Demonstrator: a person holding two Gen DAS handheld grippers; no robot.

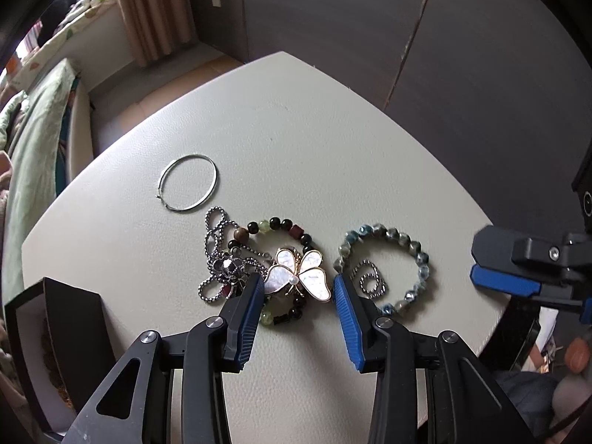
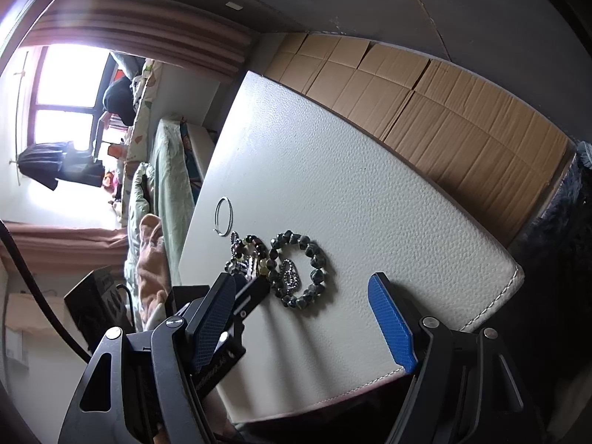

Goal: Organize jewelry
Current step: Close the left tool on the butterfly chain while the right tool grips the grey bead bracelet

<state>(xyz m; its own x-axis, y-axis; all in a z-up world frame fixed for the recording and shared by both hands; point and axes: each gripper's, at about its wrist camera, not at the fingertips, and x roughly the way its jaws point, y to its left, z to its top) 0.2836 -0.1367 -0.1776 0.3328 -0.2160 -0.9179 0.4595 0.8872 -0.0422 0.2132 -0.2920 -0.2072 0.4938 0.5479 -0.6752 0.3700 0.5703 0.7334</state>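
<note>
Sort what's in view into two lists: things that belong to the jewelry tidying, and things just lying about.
Belongs to the job:
- silver hoop
- ball chain necklace
- butterfly brooch
- dark mixed-bead bracelet
- grey-green bead bracelet
- small chain coil
- black jewelry box

Just lying about:
- cardboard boxes
- bedding
- curtain

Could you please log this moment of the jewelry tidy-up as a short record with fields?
surface: white table
loose item: silver hoop, lying apart from the rest
cluster: butterfly brooch on dark bead bracelet, ball chain beside them
right of cluster: grey-green bead bracelet
left claw: open, straddling the brooch
right claw: open, empty
box: open black box, left edge
</note>
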